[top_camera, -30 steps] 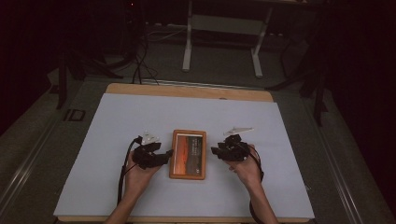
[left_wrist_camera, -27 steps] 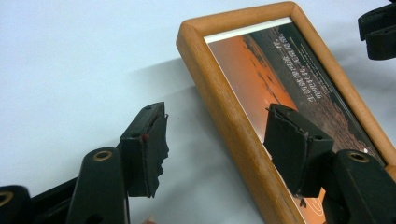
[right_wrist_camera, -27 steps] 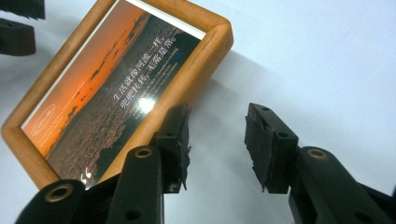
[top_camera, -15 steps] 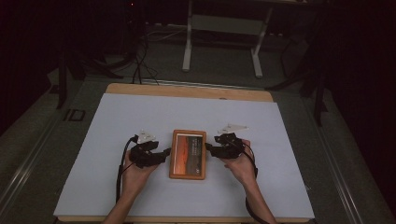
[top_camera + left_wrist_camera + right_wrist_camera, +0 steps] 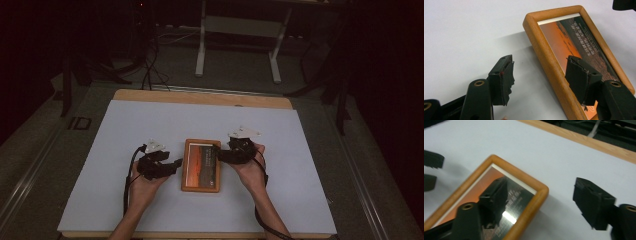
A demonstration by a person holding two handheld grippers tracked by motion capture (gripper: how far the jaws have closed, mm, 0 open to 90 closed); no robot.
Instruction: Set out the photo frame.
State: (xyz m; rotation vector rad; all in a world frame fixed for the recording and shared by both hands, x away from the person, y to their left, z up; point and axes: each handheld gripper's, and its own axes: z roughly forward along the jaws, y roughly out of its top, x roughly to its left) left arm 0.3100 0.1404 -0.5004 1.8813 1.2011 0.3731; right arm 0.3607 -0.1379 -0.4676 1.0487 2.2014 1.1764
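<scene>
Movement since earlier frames: both of your grippers have closed in on the picture frame (image 5: 201, 165) from its two long sides; the frame itself has not shifted.
Frame position: it lies flat, glass up, on the near-centre of the white table cover (image 5: 125, 125), long axis running near to far.
Frame contents: an orange-toned print with a dark band of small lettering sits inside the wooden border (image 5: 541, 47), with a pale strip at the far end. The lettering is too small to read.
Left gripper (image 5: 539, 82): released, jaws spread wide. One jaw hangs over the bare cover left of the frame, the other over the glass, so the left rail sits between them. No contact is evident.
Right gripper (image 5: 544, 205): likewise released. One jaw is over the glass near the far right corner (image 5: 541, 191), the other over the cover beyond the rail. This view is blurred; touching cannot be confirmed.
Reason for the hold: you appear to be straddling opposite rails so that each gripper can pinch a rail from above. A two-sided grip would keep the frame level when lifted.
Stage, as judged: approach complete, grasp not yet made.
Risk: a jaw pressing on the glass may slip or mark it; the rounded wood gives little purchase.
Hands: your left hand (image 5: 145, 182) and right hand (image 5: 250, 167) rest low over the cover.
Surroundings: wooden table edge (image 5: 200, 97) at the far side; a metal stand (image 5: 237, 30) on the dark floor beyond.
</scene>
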